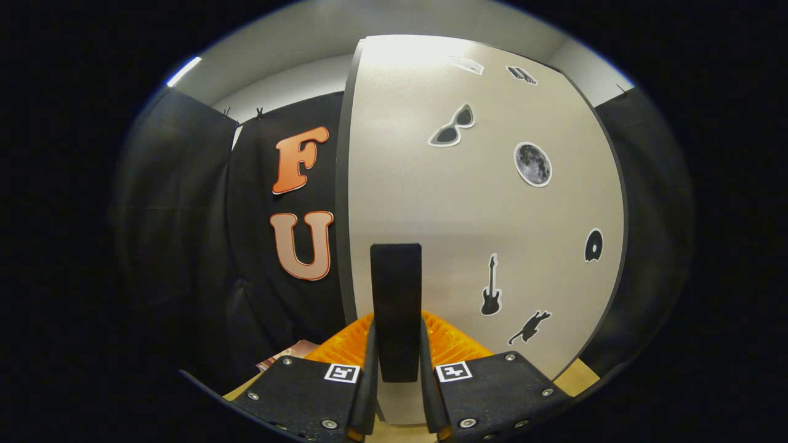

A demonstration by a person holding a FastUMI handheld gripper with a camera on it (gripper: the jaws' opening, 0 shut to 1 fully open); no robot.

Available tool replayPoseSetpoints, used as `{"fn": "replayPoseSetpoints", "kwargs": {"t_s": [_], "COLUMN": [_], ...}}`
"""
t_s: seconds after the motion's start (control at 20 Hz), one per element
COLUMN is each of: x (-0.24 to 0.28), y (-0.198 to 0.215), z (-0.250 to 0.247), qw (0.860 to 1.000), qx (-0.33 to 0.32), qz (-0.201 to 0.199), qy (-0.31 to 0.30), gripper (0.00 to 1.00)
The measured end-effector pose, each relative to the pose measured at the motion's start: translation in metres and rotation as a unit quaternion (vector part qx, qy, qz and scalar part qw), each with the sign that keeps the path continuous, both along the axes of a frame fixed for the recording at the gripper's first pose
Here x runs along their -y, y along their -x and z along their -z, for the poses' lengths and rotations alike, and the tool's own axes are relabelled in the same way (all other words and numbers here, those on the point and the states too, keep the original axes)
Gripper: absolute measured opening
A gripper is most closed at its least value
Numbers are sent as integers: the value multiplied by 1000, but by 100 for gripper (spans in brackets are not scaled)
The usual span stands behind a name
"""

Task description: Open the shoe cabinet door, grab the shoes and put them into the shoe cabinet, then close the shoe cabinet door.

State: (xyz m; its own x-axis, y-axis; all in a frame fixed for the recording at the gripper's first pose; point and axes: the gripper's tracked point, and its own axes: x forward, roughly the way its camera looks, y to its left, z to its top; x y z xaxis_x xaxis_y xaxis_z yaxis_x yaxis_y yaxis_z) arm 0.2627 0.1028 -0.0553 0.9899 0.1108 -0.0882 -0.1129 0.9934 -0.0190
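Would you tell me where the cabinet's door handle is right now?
The black door handle stands upright between the gripper fingers, on the cabinet door.

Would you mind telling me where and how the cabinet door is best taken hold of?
By its black handle, an upright bar standing out from the pale door. Come straight at the door's face with the fingers either side of the bar, as the gripper sits now. The fingers look closed against the bar's sides, so the hold seems good for swinging the door.

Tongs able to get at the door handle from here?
Probably yes: the tongs already have the black handle between their fingers, apparently pressing on it, with nothing in the way on the pale cabinet door.
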Motion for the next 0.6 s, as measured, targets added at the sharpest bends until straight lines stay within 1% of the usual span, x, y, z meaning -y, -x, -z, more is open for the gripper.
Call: {"fn": "replayPoseSetpoints", "kwargs": {"t_s": [0.15,0.6], "x": [4,41], "y": [15,85], "z": [0,-10], "qw": [1000,1000], "qx": [0,2], "qz": [-6,-5], "qy": [-8,-7], "gripper": [31,31]}}
